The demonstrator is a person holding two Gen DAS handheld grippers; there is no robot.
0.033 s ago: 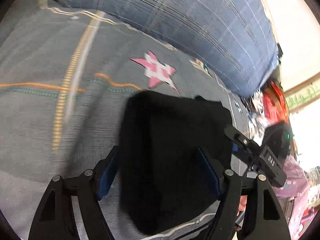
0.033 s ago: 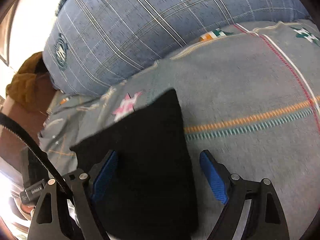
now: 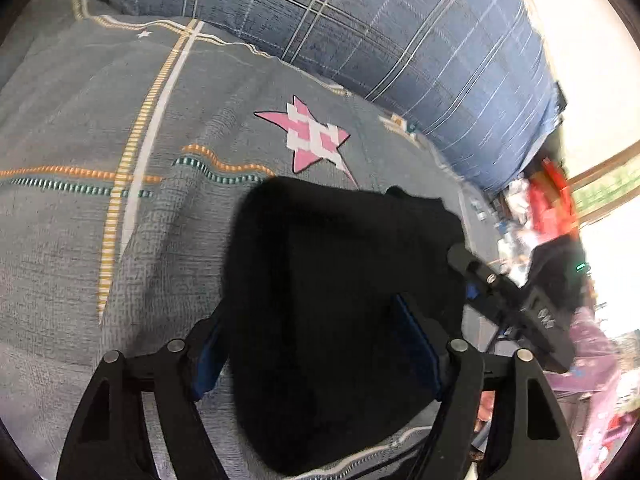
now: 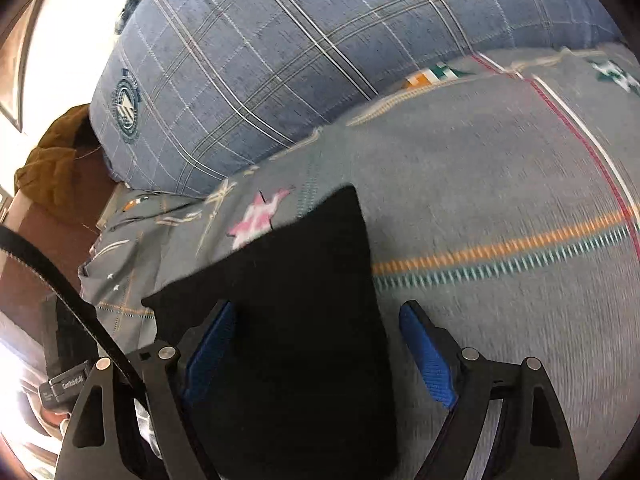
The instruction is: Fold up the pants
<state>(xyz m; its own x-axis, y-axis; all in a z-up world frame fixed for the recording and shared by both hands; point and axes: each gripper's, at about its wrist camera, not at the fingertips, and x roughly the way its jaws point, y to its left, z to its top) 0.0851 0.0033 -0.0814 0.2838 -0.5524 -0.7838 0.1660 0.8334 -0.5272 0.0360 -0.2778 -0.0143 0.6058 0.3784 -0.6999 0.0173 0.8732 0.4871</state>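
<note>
The black pants (image 3: pixel 340 300) lie folded into a compact block on the grey patterned bedspread (image 3: pixel 120 260). In the left wrist view my left gripper (image 3: pixel 320 344) is open, its blue pads on either side of the block's near end. In the right wrist view the same black pants (image 4: pixel 296 320) lie between the open fingers of my right gripper (image 4: pixel 320 340); the right pad (image 4: pixel 428 356) stands clear of the cloth, the left pad is next to it. The right gripper also shows in the left wrist view (image 3: pixel 516 308) at the block's right side.
A large blue plaid pillow (image 4: pixel 280 60) lies along the far edge of the bed. A pink star (image 3: pixel 316 136) is printed on the bedspread just beyond the pants. Red and pink clutter (image 3: pixel 552 200) sits past the bed's right edge. A brown cloth (image 4: pixel 52 160) lies at far left.
</note>
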